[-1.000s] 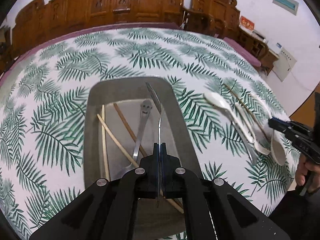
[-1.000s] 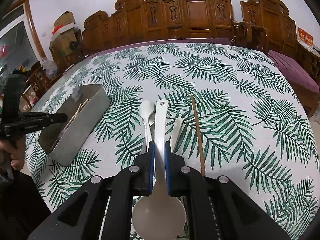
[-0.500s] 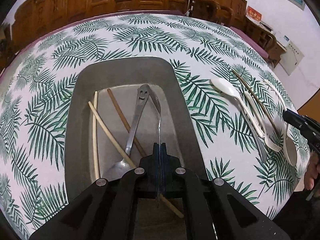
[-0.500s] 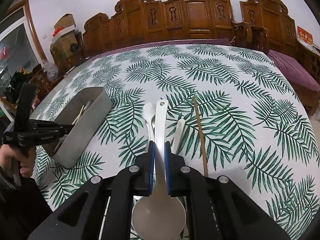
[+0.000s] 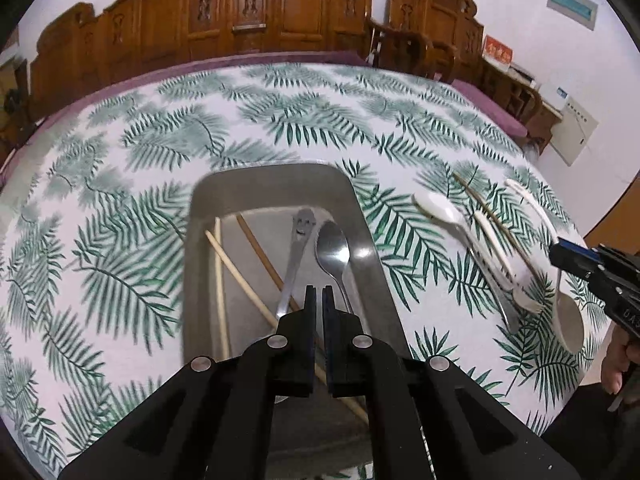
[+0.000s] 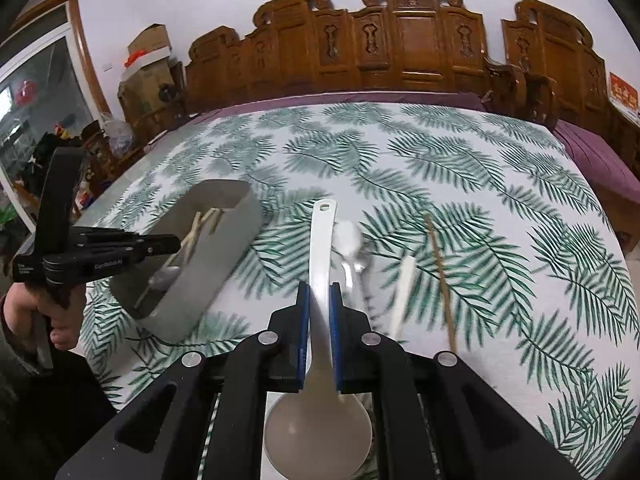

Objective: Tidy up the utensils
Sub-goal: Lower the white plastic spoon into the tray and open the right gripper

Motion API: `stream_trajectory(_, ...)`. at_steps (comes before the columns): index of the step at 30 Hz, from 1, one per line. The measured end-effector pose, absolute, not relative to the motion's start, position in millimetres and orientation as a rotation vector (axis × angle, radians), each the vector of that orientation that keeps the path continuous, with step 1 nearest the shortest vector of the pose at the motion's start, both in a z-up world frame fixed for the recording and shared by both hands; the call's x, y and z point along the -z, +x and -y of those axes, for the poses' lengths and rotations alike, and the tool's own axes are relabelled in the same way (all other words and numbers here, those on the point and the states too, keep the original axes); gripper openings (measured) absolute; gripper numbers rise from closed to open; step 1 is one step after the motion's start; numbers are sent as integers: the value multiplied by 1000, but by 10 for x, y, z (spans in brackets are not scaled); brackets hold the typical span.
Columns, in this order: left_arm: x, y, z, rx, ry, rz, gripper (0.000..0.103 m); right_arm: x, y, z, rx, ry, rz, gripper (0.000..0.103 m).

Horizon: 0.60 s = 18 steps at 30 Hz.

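My left gripper hovers over the grey metal tray; its jaws are opening with nothing between them. A metal spoon lies in the tray just below, beside a smiley-handled spoon and several chopsticks. My right gripper is shut on the handle of a white ladle, lifted off the cloth with its bowl towards the camera. A white spoon, a metal utensil, a white handle and a brown chopstick lie on the table to its right. The tray is at its left.
The round table wears a palm-leaf cloth. Carved wooden chairs line its far side. A hand holds the left gripper above the tray's near end. The table edge drops off close to the right gripper.
The left gripper has let go of the metal spoon, which now lies flat in the tray. The right gripper has carried the white ladle up and leftward toward the tray.
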State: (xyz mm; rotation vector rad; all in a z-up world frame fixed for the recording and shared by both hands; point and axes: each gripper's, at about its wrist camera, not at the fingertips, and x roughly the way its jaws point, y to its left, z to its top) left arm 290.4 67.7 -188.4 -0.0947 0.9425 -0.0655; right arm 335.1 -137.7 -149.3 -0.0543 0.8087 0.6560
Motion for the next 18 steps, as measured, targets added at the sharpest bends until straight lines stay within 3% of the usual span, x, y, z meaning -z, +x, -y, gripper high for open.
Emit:
stream_trajectory(5, 1735, 2802, -808, 51, -99, -889, 16, 1363, 3318, 1096, -696, -57, -789, 11)
stream_trajectory(7, 1677, 2769, -876, 38, -102, -867, 29, 1320, 3325, 959, -710, -61, -786, 11)
stream_trajectory(12, 1562, 2693, -1062, -6, -118, -813, 72, 1263, 3367, 579, -755, -57, -788, 11)
stream_trajectory(14, 1527, 2673, -1140, -26, -119, -793, 82, 1263, 3386, 431, -767, -62, -788, 11)
stream_trajectory(18, 1475, 2641, -1285, -58, -126, -772, 85, 1264, 3454, 149, -793, -43, -793, 11)
